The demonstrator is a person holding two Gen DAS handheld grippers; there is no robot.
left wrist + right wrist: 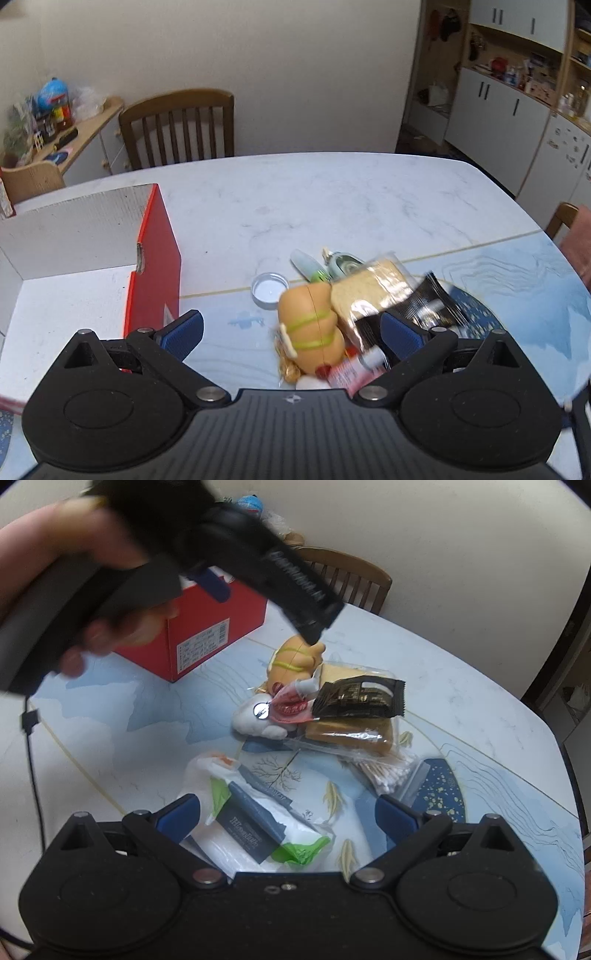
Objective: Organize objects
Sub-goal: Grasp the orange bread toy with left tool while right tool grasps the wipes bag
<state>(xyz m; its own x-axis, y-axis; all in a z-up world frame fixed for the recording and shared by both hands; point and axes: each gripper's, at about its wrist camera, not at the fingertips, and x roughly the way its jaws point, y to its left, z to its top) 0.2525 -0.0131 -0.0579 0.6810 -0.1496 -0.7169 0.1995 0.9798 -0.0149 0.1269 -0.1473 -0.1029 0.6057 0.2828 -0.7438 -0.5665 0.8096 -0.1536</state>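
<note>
- Kitchen-dining room with a white marble-look table (332, 192), a wooden chair (177, 125) pushed in at the far side and cupboards off to the right.
- Big red box (155, 266) sits open on the left part of the table, white inside and nothing visible in it, so I'd guess it's where the clutter is meant to go.
- Clutter is heaped together just right of the box: a bagged sponge (373, 291), a black snack packet (358, 698), a tan toy (310, 325) with green stripes, a white plush (255, 720), cotton swabs (388, 775) in a zip bag.
- Separate white plastic bag (258, 823) lies nearer, and a small metal lid (269, 290) sits alone between box and heap.
- Left gripper (291, 328) is angled down over the heap, jaws spread wide, toy between them but not pinched.
- Right gripper (288, 812) hangs low over the white bag, also wide and holding nothing.
</note>
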